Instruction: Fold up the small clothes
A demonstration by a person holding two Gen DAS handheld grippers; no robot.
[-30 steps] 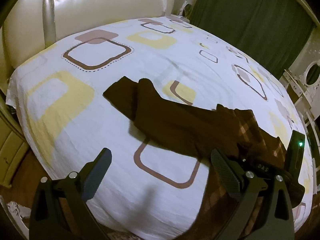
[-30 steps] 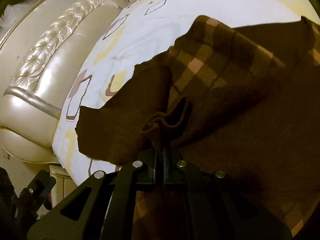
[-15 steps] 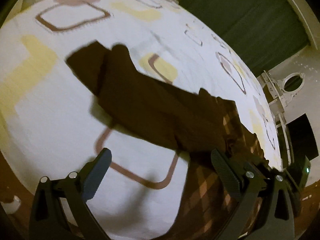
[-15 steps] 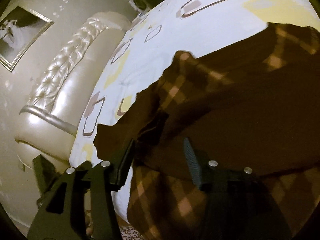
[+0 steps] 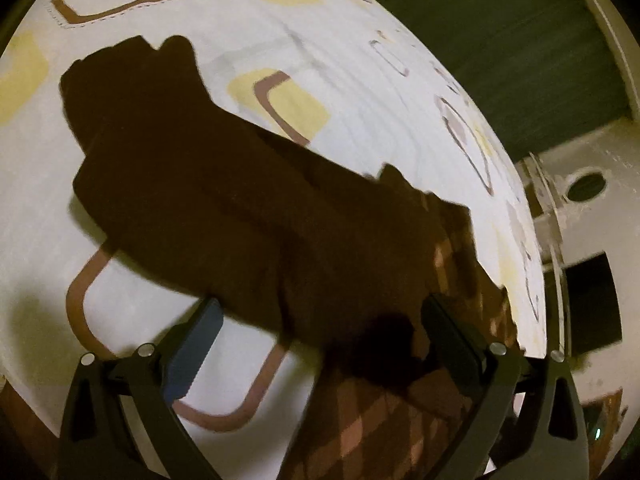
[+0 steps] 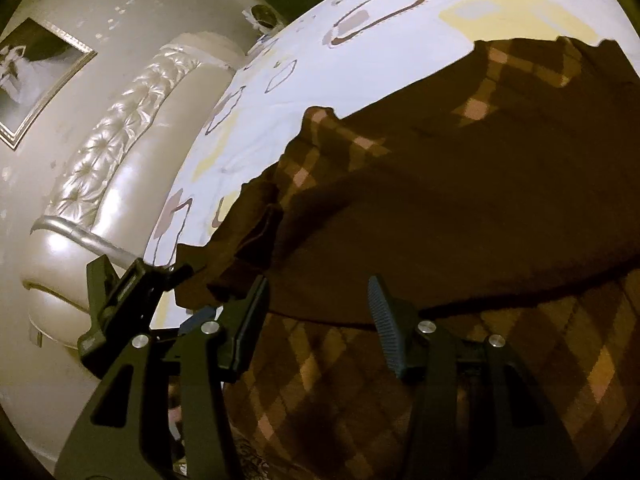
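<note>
Across the near edge of the bed (image 5: pixel 360 80) lies the garment (image 5: pixel 224 208), dark brown with a checked part, one narrow end reaching toward the middle of the sheet and the checked part hanging over the near edge. Soft and limp, it looks light and likely to sag and crease wherever it is lifted; thick knit-like cloth should not slip from ribbed pads. The left gripper (image 5: pixel 320 336) stands wide apart just above the cloth's near edge, holding nothing. The right gripper (image 6: pixel 316 312) has its jaws about half apart, with folded cloth below them but nothing pinched. Best hold, I judge, is a hem or corner: the rumpled fold (image 6: pixel 260 236) near the bed's edge, or the far narrow end.
</note>
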